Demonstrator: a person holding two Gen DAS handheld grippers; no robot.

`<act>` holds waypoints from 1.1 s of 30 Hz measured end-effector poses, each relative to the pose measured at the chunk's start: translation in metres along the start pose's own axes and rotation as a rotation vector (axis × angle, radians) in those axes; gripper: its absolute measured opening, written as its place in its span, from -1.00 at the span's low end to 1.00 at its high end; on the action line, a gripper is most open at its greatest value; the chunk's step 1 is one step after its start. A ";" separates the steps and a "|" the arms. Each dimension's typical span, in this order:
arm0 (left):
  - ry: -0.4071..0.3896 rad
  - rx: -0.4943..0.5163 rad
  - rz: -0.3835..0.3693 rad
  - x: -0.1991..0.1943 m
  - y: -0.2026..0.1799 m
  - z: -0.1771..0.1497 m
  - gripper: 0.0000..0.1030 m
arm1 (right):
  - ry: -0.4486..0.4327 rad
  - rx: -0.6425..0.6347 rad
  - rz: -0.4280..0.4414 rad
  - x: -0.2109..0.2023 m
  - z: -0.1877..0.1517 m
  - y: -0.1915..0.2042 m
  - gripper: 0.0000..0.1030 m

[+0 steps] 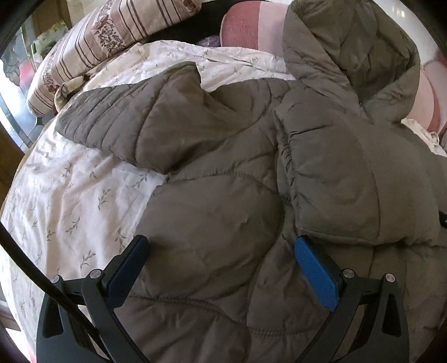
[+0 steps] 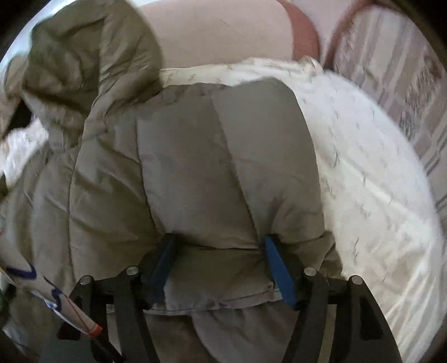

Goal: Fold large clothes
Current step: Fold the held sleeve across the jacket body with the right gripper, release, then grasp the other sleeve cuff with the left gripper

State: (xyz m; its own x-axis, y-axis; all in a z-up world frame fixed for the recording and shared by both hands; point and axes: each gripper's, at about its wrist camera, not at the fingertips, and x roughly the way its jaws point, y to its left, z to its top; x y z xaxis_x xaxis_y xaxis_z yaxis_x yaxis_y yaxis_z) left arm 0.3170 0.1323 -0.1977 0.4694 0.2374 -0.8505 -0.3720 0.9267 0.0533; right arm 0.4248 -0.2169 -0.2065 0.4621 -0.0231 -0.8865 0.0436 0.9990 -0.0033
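A large grey-brown quilted puffer jacket (image 1: pixel 223 173) lies spread on the bed, with its hood (image 1: pixel 349 47) towards the headboard. One sleeve (image 1: pixel 134 117) sticks out to the left over the sheet. My left gripper (image 1: pixel 220 245) hovers open just above the jacket's body, nothing between its blue pads (image 1: pixel 315 268). In the right wrist view a folded-over part of the jacket (image 2: pixel 223 156) lies on top of the rest. My right gripper (image 2: pixel 220 240) stands open and straddles its puffy near edge, which bulges between the fingers without being pinched.
The bed has a white sheet (image 1: pixel 69 195) with a small leaf print. Striped floral pillows (image 1: pixel 92 44) lie at the far left, pink pillows (image 1: pixel 251 25) by the headboard. Bare sheet (image 2: pixel 377 195) shows to the jacket's right. A patterned paper item (image 2: pixel 33 282) sits at lower left.
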 end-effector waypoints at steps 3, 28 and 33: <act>-0.051 -0.026 -0.037 -0.019 0.011 0.002 1.00 | -0.026 0.021 0.016 -0.025 0.000 0.006 0.38; -0.180 -0.428 -0.063 -0.035 0.259 0.039 0.88 | -0.108 -0.298 0.330 -0.128 -0.124 0.135 0.38; -0.089 -0.572 -0.115 0.015 0.321 0.081 0.46 | -0.088 -0.295 0.402 -0.107 -0.126 0.121 0.38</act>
State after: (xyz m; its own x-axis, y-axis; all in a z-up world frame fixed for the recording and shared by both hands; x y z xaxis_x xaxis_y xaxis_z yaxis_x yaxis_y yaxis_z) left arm 0.2695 0.4565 -0.1510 0.5886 0.1914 -0.7854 -0.6759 0.6495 -0.3483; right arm 0.2692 -0.0887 -0.1704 0.4641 0.3751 -0.8025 -0.3996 0.8971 0.1882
